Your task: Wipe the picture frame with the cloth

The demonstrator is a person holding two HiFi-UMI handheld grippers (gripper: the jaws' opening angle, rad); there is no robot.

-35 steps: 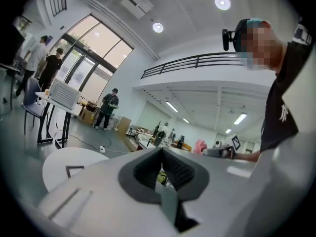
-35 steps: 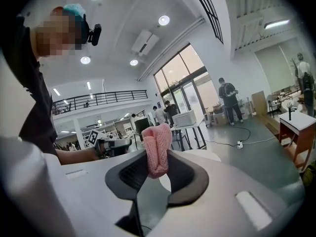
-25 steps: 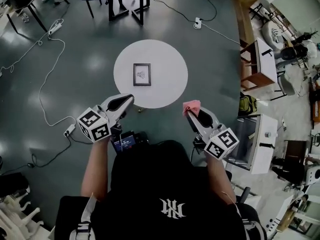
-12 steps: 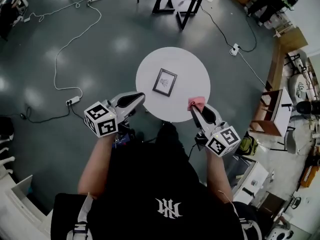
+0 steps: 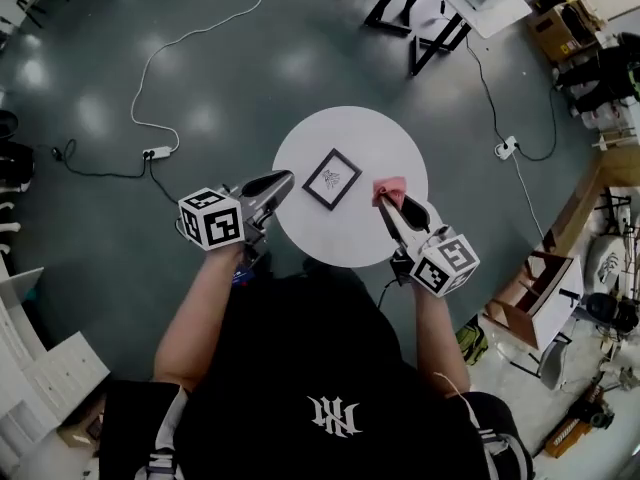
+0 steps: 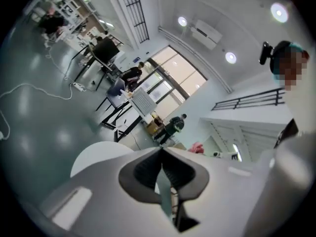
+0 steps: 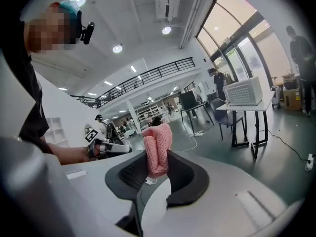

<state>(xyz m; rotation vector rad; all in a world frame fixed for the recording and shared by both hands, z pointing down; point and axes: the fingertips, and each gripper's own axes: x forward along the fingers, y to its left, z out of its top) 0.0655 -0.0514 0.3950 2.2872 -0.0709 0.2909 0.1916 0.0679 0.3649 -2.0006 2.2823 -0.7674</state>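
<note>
At left rim of worktop (image 5: 350, 133): left tongs (image 5: 285, 179), clenched on nothing; in the left gripper view the two pads meet at the tip of the left tongs (image 6: 160, 150) with no object between. Held clear of the picture frame, bracing nothing.
- Risk: with this side idle, the frame has no stop against a sideways push.

Near centre of worktop: picture frame (image 5: 332, 179), lying flat, untouched, apart from both tongs.
- Risk: likely light and on a smooth top; a firm stroke from the right could slide or spin it toward the left rim rather than clean it.

Right of frame, over worktop: right tongs (image 5: 388, 201), grasping the cloth (image 5: 389, 189). In the right gripper view the cloth (image 7: 157, 149) is bunched between the pads of the right tongs (image 7: 157, 168), a folded tuft standing past the tips.
- Risk: only a small wad protrudes; pressed too low, the hard tips may scrape the glazing. A dragging stroke could also pull the wad out of the grip.

Appearance, frame: thin dark border, pale face with a small dark drawing at centre, set cornerwise to the person. Detail of drawing too small to read.

Appearance, cloth: pink, open-knit or mesh texture, folded double.
</note>
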